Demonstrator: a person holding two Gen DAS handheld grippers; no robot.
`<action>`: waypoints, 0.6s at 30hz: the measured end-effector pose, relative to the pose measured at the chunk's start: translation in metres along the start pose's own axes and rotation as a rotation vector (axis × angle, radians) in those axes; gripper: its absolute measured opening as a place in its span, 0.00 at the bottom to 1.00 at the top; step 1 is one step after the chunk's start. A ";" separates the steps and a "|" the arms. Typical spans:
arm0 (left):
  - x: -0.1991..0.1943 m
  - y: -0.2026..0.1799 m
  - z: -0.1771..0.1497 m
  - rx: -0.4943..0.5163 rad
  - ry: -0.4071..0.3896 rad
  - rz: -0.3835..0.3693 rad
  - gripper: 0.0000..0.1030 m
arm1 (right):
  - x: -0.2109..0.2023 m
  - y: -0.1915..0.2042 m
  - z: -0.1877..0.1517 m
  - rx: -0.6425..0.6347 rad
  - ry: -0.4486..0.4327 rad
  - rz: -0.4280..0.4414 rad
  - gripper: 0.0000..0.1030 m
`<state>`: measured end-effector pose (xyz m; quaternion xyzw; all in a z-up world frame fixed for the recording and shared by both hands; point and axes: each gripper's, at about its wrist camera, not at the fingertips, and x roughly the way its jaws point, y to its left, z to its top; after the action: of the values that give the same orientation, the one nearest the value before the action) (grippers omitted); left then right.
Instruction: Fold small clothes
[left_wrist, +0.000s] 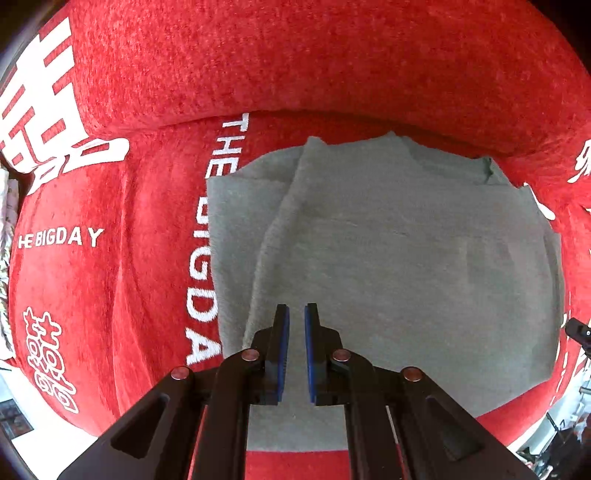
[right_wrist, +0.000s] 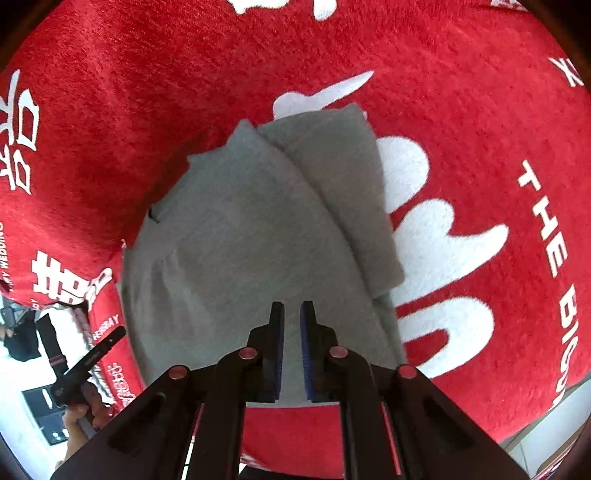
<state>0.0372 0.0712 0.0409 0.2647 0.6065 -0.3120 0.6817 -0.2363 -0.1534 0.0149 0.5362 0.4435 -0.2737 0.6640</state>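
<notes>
Grey garment (left_wrist: 388, 258) straight ahead of both narrow, empty jaws — long axis running away from right gripper (right_wrist: 291, 314) (folded flap right); left gripper (left_wrist: 296, 314) equally near.

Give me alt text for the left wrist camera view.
A grey garment, partly folded, lies flat on a red cloth with white lettering. The left gripper hovers over its near edge, fingers slightly apart, holding nothing.
</notes>
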 end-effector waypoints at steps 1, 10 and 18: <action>-0.001 -0.003 -0.001 0.002 0.001 0.012 0.09 | 0.003 0.003 -0.001 -0.004 0.005 0.001 0.10; 0.006 -0.004 -0.023 -0.073 0.047 0.047 0.09 | 0.008 0.008 -0.003 -0.022 0.051 0.037 0.55; 0.019 0.006 -0.041 -0.130 0.081 0.071 0.88 | 0.018 0.011 -0.013 -0.046 0.087 0.080 0.65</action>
<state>0.0159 0.1031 0.0167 0.2537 0.6429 -0.2367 0.6829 -0.2228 -0.1357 0.0035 0.5494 0.4564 -0.2131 0.6667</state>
